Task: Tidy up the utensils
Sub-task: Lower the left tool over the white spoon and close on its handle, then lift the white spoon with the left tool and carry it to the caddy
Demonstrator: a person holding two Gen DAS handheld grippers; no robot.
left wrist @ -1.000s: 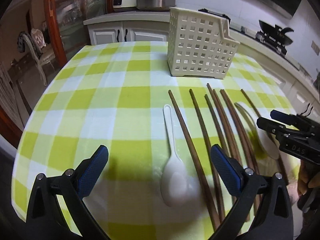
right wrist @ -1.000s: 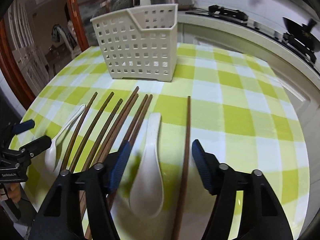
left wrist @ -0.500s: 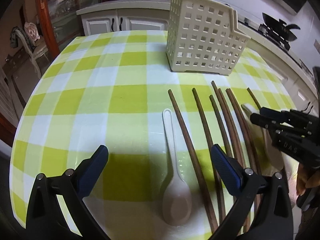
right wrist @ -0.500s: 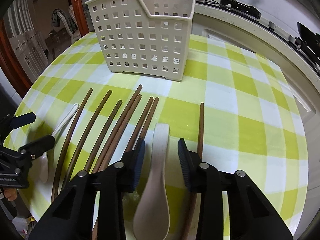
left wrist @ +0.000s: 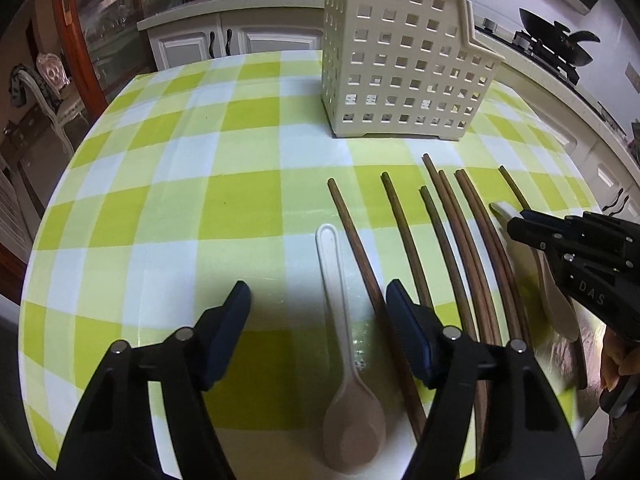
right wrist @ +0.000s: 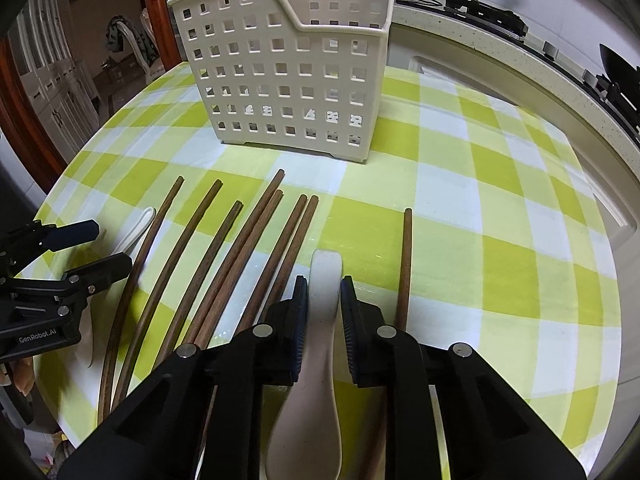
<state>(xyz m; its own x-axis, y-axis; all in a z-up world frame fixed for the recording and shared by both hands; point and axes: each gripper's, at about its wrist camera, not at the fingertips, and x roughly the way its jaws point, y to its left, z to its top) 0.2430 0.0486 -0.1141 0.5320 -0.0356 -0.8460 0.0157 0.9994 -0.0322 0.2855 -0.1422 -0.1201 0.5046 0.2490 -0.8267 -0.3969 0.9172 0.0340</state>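
We are at the pick-up step: both spoons are being taken at once, and nothing has gone into the perforated basket [right wrist: 288,76] yet, as far as its holes let us see.

Our right tool [right wrist: 323,300] straddles the handle of the cream spoon [right wrist: 316,384], which lies flat on the checked surface [right wrist: 500,216], on our side of the basket, between a pair of chopsticks [right wrist: 280,264] and a lone chopstick [right wrist: 404,268]. Its jaws are closing; the pads sit right against the handle's sides, though we cannot say they are pressing firmly yet.

Our left tool [left wrist: 318,328] hovers over the white spoon [left wrist: 340,344], which also lies on our side of the basket, at the far left of the chopstick row. Its jaws are closing too, but they stand well apart, with the handle and the nearest chopstick [left wrist: 360,248] both between them, neither touched.

We judge that the next move calls for finishing both squeezes before lifting. The left tool should shift off that neighbouring chopstick, or it may pinch both together. After that each spoon has to rise clear of the sticks and go over the basket's rim, bowl end managed so it drops in upright.
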